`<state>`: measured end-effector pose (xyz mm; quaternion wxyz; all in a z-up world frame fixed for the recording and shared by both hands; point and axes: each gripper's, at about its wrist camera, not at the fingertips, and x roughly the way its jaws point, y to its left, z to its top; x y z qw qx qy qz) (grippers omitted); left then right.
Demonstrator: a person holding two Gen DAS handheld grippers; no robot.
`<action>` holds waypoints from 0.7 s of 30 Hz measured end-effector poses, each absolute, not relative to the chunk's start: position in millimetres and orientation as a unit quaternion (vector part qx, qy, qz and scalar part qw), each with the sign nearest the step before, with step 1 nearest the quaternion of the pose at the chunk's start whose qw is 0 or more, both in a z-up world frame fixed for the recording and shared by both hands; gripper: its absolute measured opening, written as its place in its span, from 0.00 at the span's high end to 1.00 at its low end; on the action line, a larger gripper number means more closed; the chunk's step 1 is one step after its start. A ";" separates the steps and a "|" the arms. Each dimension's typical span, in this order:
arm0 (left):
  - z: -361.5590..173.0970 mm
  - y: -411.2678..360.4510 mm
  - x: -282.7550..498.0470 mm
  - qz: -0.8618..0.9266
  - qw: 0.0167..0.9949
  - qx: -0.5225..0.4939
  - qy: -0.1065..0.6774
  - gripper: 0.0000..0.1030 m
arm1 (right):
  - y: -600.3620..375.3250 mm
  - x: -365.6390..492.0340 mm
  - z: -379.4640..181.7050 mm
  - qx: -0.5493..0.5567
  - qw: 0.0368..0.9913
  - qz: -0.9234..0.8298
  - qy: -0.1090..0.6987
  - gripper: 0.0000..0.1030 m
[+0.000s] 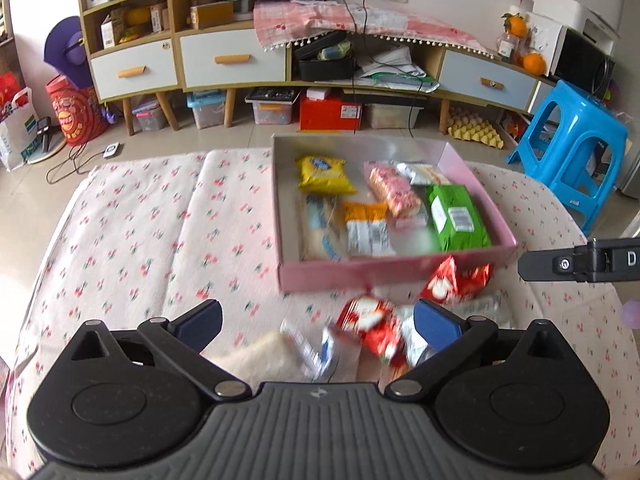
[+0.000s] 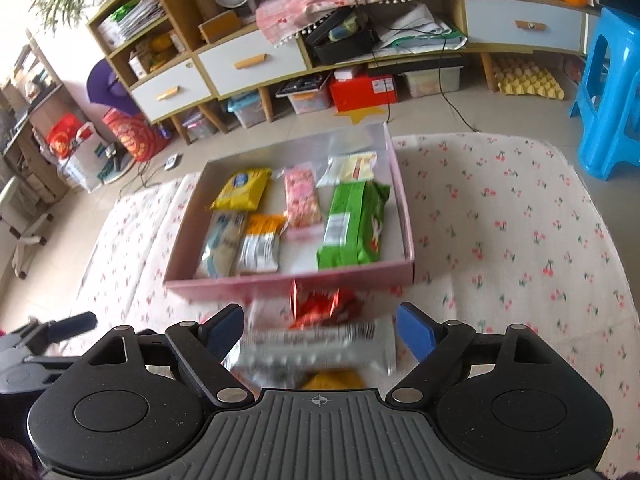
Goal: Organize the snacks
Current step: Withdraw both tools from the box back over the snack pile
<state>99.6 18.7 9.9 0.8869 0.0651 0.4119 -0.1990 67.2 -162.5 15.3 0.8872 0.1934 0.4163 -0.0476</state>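
**Loose snack packets left outside pink box**

Both grippers, left gripper point(image 1: 318, 320) and right gripper point(image 2: 320, 330), were held with jaws apart, nothing clamped. A silver packet point(image 2: 316, 344) and red packets point(image 1: 370, 320) lay on the cherry-print desk point(image 1: 140, 240), just before the pink box point(image 1: 400, 270). Packets were judged light, crinkly, slippery, crushable; best pinched across the sealed edge. The box held yellow point(image 1: 322, 174), green point(image 1: 458, 216), pink point(image 1: 394, 190) and other packets.

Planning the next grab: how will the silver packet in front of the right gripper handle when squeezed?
The silver packet looks like thin foil, so probably floppy and light. Its glossy skin may slip between the open jaws. It lies flat, unlikely to roll.
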 end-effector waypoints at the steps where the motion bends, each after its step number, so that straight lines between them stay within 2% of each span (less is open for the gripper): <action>1: 9.1 22.5 95.7 -0.198 0.887 0.064 0.413 0.01 | -159.5 63.3 13.8 0.191 0.888 -0.046 0.417 0.17; 7: 1.3 41.4 85.8 -0.181 0.892 0.076 0.406 0.00 | -138.8 44.2 2.1 0.167 0.896 -0.039 0.409 0.17; 9: -1.4 47.7 82.2 -0.184 0.894 0.082 0.400 0.01 | -131.4 37.8 -2.6 0.151 0.900 -0.037 0.407 0.13; 21: -28.2 74.6 87.5 -0.204 0.887 0.165 0.380 0.02 | -108.1 48.1 -39.7 0.109 0.867 -0.035 0.486 0.12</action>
